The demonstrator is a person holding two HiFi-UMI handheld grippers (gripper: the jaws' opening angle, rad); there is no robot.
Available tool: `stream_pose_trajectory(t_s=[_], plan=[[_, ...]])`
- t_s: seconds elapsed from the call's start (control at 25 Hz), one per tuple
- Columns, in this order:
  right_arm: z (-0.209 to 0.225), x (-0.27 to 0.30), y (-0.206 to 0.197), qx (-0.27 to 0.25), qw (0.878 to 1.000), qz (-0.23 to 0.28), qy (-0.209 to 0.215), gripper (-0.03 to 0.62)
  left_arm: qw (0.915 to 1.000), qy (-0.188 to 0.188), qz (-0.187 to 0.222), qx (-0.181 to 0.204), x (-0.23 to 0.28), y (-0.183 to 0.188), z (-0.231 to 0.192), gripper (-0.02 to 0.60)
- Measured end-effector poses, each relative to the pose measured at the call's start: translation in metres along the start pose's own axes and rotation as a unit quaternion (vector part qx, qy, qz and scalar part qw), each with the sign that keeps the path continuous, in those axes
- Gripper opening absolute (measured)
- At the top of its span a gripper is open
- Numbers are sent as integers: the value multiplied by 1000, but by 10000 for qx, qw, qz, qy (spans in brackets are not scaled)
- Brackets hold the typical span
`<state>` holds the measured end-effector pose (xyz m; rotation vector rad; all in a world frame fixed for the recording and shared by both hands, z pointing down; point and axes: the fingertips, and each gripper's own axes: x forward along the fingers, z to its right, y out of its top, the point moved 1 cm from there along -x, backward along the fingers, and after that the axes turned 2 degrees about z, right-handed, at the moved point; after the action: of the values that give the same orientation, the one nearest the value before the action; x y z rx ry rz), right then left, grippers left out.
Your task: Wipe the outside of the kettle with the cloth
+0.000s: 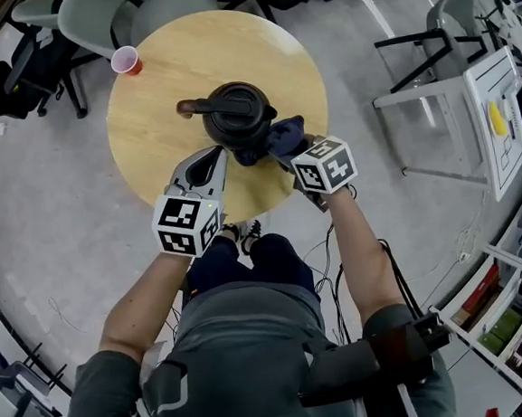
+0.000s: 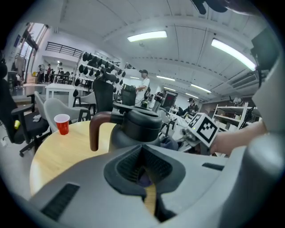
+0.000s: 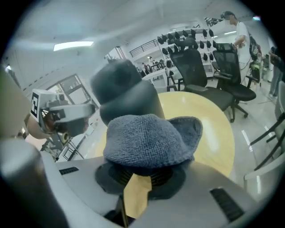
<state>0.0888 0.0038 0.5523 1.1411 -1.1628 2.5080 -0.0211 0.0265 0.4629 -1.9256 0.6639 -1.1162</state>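
A round wooden table (image 1: 156, 103) is standing in the middle of the room, and the dark kettle (image 1: 235, 114) is sitting upright near its middle. Its curved brown handle (image 2: 95, 129) is sticking out to the side away from the cloth. The person is holding one gripper in each hand and is reaching both of them over the near edge of the table. The right gripper (image 1: 300, 152) is squeezing the blue cloth (image 1: 282, 138) tight between its two jaws. In the right gripper view the cloth (image 3: 149, 140) is bunching up in a soft lump over the jaws, and it is pressing against the side of the kettle (image 3: 127, 95). The left gripper (image 1: 207, 162) is pointing at the kettle from the other side and is sitting just beside it. Its jaws are closing together, with only a thin slit between them, and they are holding nothing. In the left gripper view the kettle (image 2: 138, 127) is filling the space right in front of the jaws. A red cup (image 1: 126, 60) is standing far off by the back edge of the table, well apart from the kettle.
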Motion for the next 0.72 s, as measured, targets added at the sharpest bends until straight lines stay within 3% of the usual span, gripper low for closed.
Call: stream_pose_trajectory(t_s=[0.2, 0.32, 0.56, 0.72], plan=[[-26, -49, 46, -541, 9981, 274, 131, 87, 9995, -219, 219, 23, -14, 20, 15, 9], [-31, -60, 65, -637, 9969, 310, 339, 87, 9994, -136, 329, 37, -16, 27, 17, 8], [-12, -45, 63, -776, 9926, -11, 939, 87, 9982, 468, 367, -87, -11, 24, 6, 9], [5, -31, 52, -949, 9846, -195, 1453, 87, 9927, 1108, 393, -264, -6, 16, 4, 8]])
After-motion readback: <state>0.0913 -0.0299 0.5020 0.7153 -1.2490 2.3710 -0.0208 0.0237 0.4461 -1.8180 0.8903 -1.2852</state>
